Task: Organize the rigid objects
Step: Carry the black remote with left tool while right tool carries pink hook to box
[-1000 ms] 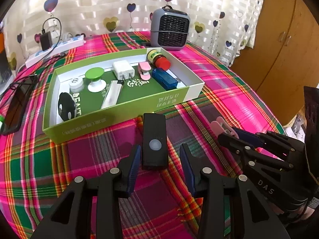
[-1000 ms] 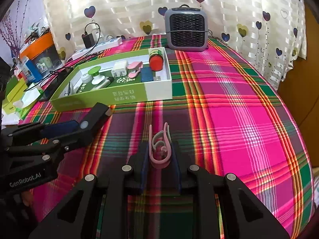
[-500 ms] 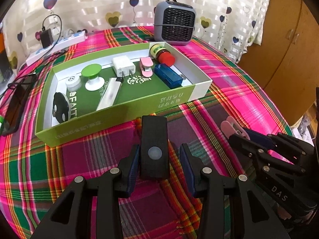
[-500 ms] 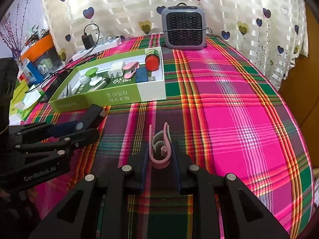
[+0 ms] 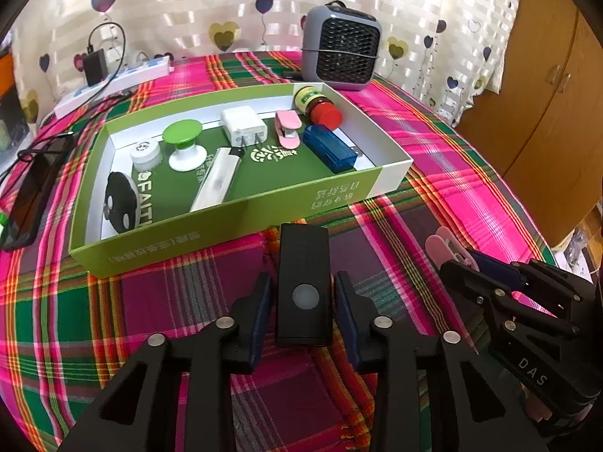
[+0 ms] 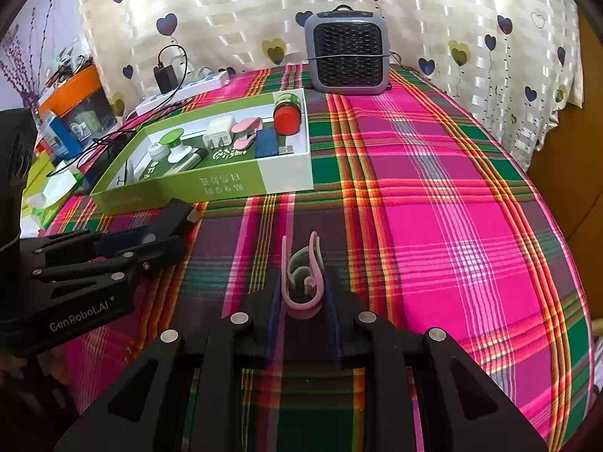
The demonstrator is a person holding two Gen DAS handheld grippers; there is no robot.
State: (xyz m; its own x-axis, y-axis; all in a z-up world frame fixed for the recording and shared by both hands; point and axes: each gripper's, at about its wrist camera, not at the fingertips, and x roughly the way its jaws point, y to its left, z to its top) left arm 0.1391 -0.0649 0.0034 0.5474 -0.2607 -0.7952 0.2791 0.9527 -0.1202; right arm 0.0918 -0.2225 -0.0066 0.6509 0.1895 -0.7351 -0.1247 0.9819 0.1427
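Left gripper [image 5: 303, 303] jaws were closing on the black remote [image 5: 303, 282], pads not yet touching, on the cloth just before the green box [image 5: 233, 222]; likely light, stiff, slick-sided, best gripped mid-length; right gripper [image 6: 303, 293] clamped the pink clip [image 6: 303, 282].

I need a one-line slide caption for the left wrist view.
Left gripper closing around a black remote on the plaid cloth, before the green box.
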